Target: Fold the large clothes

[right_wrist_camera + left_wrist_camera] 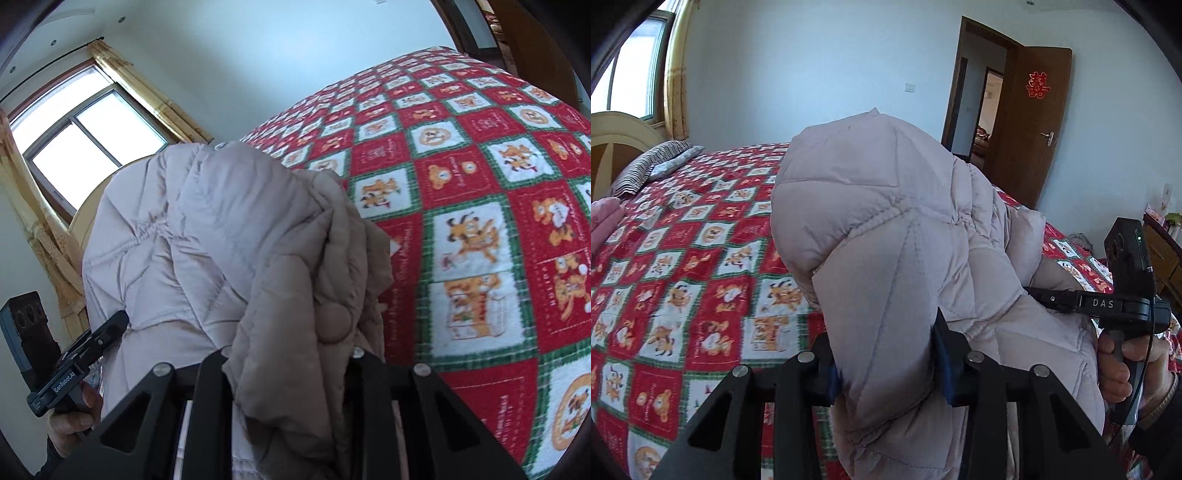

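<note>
- The pale pinkish-grey quilted puffer coat [886,229] is hanging in the air above the bed with the red, white and green cartoon-patterned quilt [683,266], bunched between both tools and not lying flat.
- The left tool [886,369] is clamping a thick padded fold of the coat between its blue-padded fingers [942,362].
- The right tool [291,354] is gripping a gathered wad of the same coat, the beige lining side bulging out between its black fingers.
- The coat is looking soft, puffy and light for its bulk (the smooth shell is probably slippery), so it is likely to spring back and slide; taking hold along stitched seams or the elasticated gather, with a deep bite, seems safest.
- Readable writing: "DAS" is showing on the right tool's body in the left wrist view, "GenRobot.AI" on the left tool's body in the right wrist view.
- A red paper double-happiness character [1038,85] is hanging on the brown wooden door [1030,147].
</note>
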`<state>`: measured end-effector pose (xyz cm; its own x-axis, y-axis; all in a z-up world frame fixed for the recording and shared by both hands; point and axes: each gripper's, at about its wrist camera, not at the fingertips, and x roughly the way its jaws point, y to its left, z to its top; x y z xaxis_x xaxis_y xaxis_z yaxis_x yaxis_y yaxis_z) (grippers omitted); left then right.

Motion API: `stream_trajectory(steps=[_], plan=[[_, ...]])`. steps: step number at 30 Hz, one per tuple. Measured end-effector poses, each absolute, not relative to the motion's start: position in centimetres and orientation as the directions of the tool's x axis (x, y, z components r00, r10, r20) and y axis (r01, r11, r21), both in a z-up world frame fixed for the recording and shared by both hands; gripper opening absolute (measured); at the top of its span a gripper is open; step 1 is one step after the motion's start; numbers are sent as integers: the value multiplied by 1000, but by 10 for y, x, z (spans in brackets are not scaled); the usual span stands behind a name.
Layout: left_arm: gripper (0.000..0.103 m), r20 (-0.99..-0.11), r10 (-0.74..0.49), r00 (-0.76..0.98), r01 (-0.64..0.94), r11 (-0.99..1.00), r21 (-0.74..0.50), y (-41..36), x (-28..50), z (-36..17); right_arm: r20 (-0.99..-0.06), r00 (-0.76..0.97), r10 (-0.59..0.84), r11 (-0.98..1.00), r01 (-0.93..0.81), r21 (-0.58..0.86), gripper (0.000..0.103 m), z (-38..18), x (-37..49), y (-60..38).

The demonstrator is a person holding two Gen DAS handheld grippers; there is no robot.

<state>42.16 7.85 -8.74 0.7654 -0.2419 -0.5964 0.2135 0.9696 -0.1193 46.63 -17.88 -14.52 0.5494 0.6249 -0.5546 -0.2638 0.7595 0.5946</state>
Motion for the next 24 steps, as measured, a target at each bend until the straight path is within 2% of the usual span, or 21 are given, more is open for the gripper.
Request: stream_trajectory(steps=[7, 24], plan=[[42, -583, -139, 800, 124, 990, -66, 141, 388, -77, -541, 493, 681, 726, -355, 589, 25, -136, 468, -114], [42, -579, -11, 815, -51, 995, -91, 252, 347, -91, -576, 376, 726, 682, -502, 532, 25, -129, 468, 6]])
